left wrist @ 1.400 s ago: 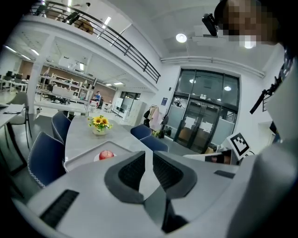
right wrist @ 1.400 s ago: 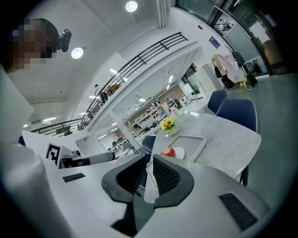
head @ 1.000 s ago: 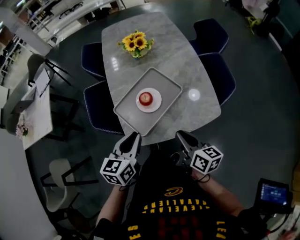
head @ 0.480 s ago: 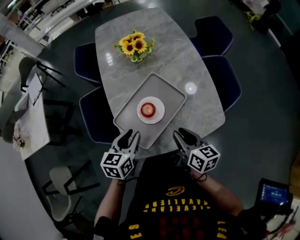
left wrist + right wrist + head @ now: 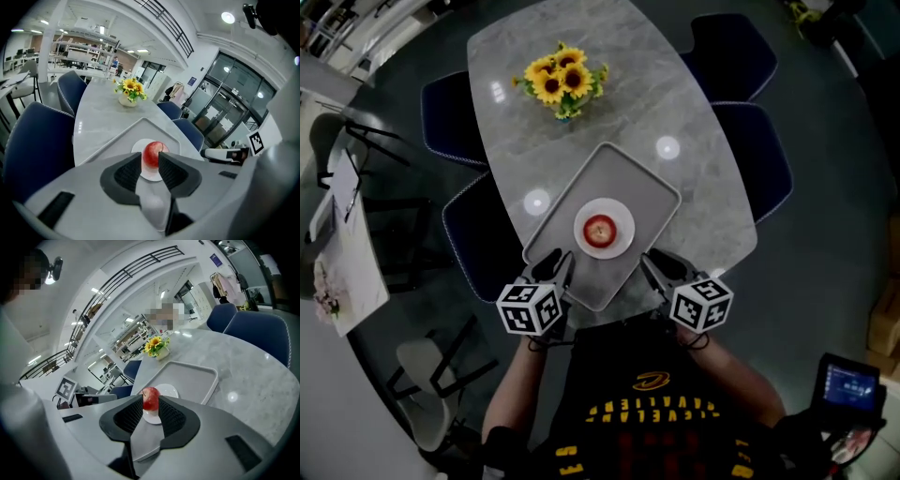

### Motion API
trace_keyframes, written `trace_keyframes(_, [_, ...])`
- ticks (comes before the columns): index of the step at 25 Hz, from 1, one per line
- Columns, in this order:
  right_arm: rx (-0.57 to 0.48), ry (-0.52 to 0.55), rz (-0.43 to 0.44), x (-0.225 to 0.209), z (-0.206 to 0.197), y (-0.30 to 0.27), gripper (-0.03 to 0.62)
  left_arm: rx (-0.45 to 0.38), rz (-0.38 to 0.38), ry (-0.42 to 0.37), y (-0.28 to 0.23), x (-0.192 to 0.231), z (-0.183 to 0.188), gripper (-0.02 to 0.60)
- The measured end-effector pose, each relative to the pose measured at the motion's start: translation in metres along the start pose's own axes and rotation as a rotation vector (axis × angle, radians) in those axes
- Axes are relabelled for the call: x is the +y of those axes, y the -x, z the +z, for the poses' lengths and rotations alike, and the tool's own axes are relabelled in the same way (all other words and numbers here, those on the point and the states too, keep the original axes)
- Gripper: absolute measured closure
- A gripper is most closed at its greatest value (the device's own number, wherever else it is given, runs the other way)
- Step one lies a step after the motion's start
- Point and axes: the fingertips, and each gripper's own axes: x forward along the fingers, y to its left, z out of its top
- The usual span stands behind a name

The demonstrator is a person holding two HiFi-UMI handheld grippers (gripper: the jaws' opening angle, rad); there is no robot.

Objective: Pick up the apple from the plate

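Observation:
A red apple (image 5: pixel 599 229) sits on a small white plate (image 5: pixel 622 217) in the middle of a grey tray (image 5: pixel 649 186) on the marble table. My left gripper (image 5: pixel 553 264) hovers at the tray's near left edge with its jaws open and nothing between them. In the left gripper view the apple (image 5: pixel 153 153) shows beyond the left gripper (image 5: pixel 150 162), in line with the gap. My right gripper (image 5: pixel 660 266) stands open at the tray's near right edge. It also points at the apple (image 5: pixel 150 398), which lies ahead of the right gripper (image 5: pixel 151 407), apart from it.
A vase of sunflowers (image 5: pixel 555 82) stands on the far part of the table (image 5: pixel 703 178). Dark blue chairs (image 5: pixel 741 56) flank the table on both sides, one (image 5: pixel 473 239) close to my left gripper. The table's near edge lies just below both grippers.
Both grippers have moved forward and down from in front of the person's chest to the tray's near edge. The apple and plate have not moved on the tray.

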Motion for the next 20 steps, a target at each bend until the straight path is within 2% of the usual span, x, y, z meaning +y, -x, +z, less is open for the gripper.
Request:
trace_keyframes(10, [0.112,-0.083,-0.111,-0.042,-0.027,-0.041,0.49,0.113,-0.019,0.036,-0.05,0.026,-0.012,0.468])
trace_keyframes(17, [0.157,-0.128,-0.16,-0.065,-0.034,-0.075,0.49,0.162,-0.031,0.107,-0.084,0.046,-0.019,0.469])
trace_keyframes(20, [0.17,-0.145,-0.18,-0.069,-0.036,-0.081,0.491,0.187,-0.04,0.099,-0.089,0.048,-0.021,0.469])
